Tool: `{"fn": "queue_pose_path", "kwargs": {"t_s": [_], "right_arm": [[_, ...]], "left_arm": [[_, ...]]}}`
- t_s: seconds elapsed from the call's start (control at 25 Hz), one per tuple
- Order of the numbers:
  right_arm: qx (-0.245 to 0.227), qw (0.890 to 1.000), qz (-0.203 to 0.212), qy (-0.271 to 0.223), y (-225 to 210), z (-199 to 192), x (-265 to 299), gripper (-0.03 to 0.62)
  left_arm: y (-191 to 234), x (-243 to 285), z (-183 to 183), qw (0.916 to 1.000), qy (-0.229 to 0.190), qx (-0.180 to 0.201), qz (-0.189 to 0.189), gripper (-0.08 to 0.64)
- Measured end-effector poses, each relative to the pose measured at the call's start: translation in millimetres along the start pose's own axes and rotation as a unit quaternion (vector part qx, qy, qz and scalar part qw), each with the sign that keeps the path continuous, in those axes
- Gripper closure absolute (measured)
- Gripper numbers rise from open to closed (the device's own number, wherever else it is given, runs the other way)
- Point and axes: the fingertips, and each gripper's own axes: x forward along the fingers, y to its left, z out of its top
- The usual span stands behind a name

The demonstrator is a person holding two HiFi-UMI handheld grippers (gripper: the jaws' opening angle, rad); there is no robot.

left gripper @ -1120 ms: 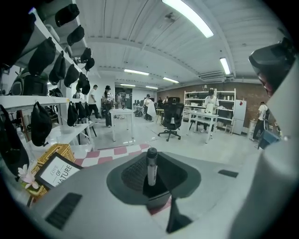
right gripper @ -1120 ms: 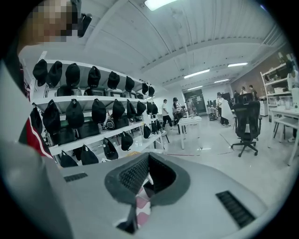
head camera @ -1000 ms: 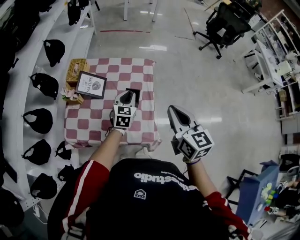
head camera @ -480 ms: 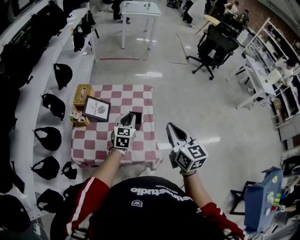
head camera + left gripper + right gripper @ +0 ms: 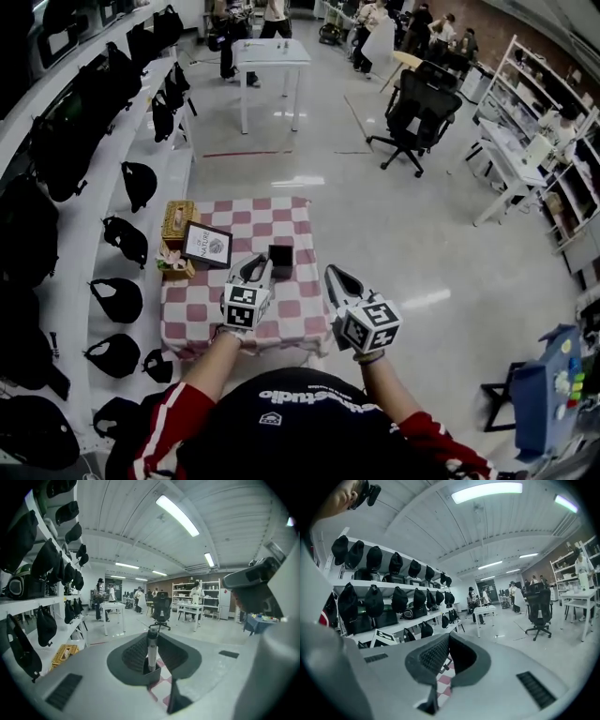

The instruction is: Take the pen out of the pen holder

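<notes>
A white pen (image 5: pixel 152 648) stands upright between the pads of my left gripper (image 5: pixel 152 641), which is shut on it. Its lower end shows against the opening of the black pen holder (image 5: pixel 152 673); I cannot tell whether it is still inside. In the head view the holder (image 5: pixel 280 260) stands on the red-and-white checked tablecloth (image 5: pixel 300 220), with my left gripper (image 5: pixel 261 266) right beside it; the pen is hidden there. My right gripper (image 5: pixel 334 275) hangs off the table's right edge. Its pads meet at the tips (image 5: pixel 448 637) with nothing between them.
A framed picture (image 5: pixel 207 245) and a woven basket (image 5: pixel 176 220) stand at the table's left side. White shelves with black caps and bags (image 5: pixel 139 183) run along the left. An office chair (image 5: pixel 412 112) and a white table (image 5: pixel 270 56) stand farther back.
The head view has tilted up and shows more of the room. My left gripper has stayed by the holder. My right gripper has drawn in closer to the table's right edge.
</notes>
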Motion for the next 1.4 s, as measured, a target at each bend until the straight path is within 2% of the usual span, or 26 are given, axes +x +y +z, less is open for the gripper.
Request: {"fn": "queue_pose_path", "kwargs": {"t_s": [0.16, 0.4, 0.52, 0.68, 1.04, 1.4], "right_arm": [[-0.006, 1.0, -0.005, -0.005, 15, -3, -5, 0.589], [0.0, 1.0, -0.022, -0.006, 24, -15, -22, 0.589], [0.001, 1.0, -0.029, -0.009, 27, -18, -31, 0.589], [-0.008, 0.999, -0.036, -0.018, 30, -13, -45, 0.589], [-0.029, 0.997, -0.046, -0.048, 40, 7, -63, 0.591], [-0.047, 0.995, -0.059, -0.07, 38, 30, -79, 0.592]], "left_arm": [[1, -26, -5, 1.0, -0.001, -0.004, -0.005, 0.491], [-1, -72, -7, 0.9991, -0.013, -0.036, -0.019, 0.489], [-3, -93, -4, 0.9987, -0.022, -0.039, -0.025, 0.489], [-7, -114, 10, 0.998, -0.039, -0.036, -0.035, 0.489], [6, -137, 46, 0.9951, -0.083, -0.046, -0.028, 0.489], [4, -156, 91, 0.991, -0.128, -0.022, -0.029, 0.489]]}}
